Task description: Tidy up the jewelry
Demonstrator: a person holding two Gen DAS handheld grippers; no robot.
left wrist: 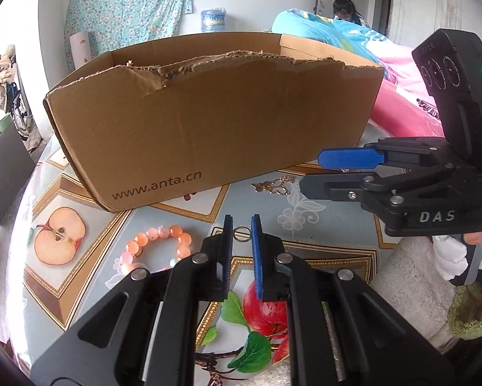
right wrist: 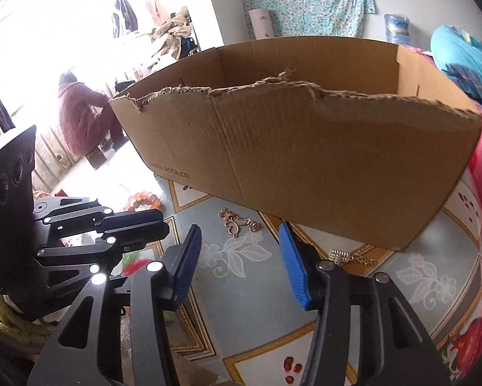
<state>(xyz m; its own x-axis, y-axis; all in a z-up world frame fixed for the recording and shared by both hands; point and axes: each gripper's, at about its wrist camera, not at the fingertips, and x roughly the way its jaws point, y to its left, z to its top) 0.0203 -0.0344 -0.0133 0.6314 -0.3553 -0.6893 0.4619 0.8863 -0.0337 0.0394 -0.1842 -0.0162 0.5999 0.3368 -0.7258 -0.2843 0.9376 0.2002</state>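
Jewelry lot, fruit-print tablecloth (left wrist: 321,222). Left gripper (left wrist: 242,234): jaws pinching small silver wire ring (left wrist: 242,234), lifted, presumably for the torn brown cardboard box (left wrist: 208,122). Right gripper (right wrist: 239,257): jaws spread, facing gold floral pendant (right wrist: 237,223). Orange bead bracelet (left wrist: 159,244) awaits beside the box.

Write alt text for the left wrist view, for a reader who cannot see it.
The left gripper has its blue-padded fingers nearly closed around a small metal ring above a fruit-patterned tablecloth. An orange bead bracelet lies to its left, a torn cardboard box stands behind, and the right gripper hovers open near a gold pendant.
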